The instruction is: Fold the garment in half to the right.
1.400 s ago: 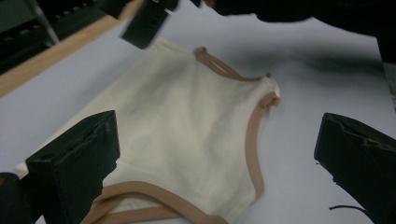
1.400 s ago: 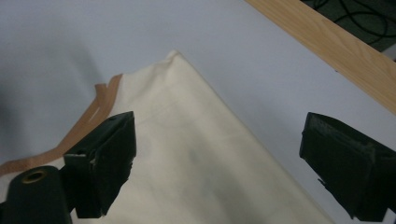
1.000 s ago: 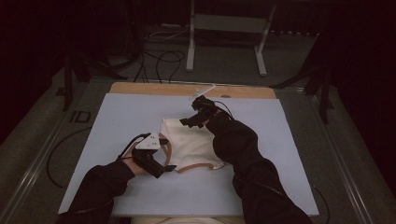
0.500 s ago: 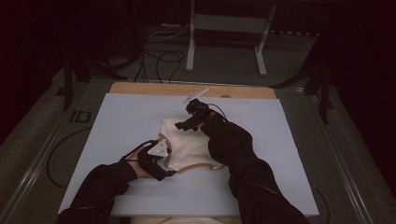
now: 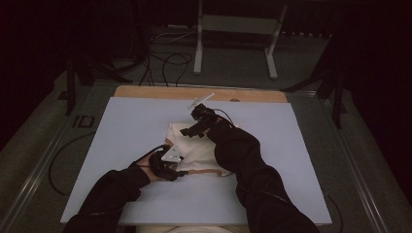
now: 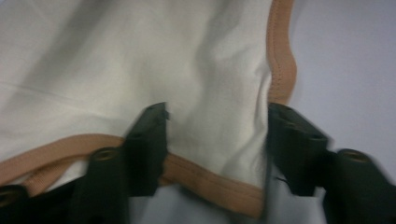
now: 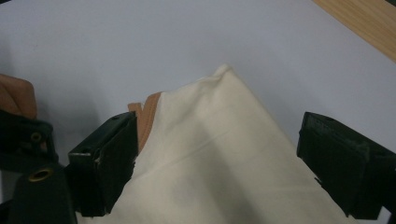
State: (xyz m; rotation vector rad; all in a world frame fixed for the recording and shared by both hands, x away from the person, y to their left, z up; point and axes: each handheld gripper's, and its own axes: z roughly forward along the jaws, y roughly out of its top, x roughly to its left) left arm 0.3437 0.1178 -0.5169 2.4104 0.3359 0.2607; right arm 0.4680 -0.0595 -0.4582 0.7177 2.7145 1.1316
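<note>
Dim room, blue mat [image 5: 126, 145], cloth [image 5: 199, 153] half-hidden — sleeve [image 5: 243, 155]

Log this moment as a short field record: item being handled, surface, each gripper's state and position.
item: cream garment with tan trim, lying crumpled
surface: pale blue board on a wooden table
left gripper: jaws open, straddling the garment's near trimmed corner
right gripper: jaws open, over the garment's far corner
tan trim: runs along the garment's edges, rounding the corner at the left gripper
grasp: neither gripper is closed on the fabric
</note>
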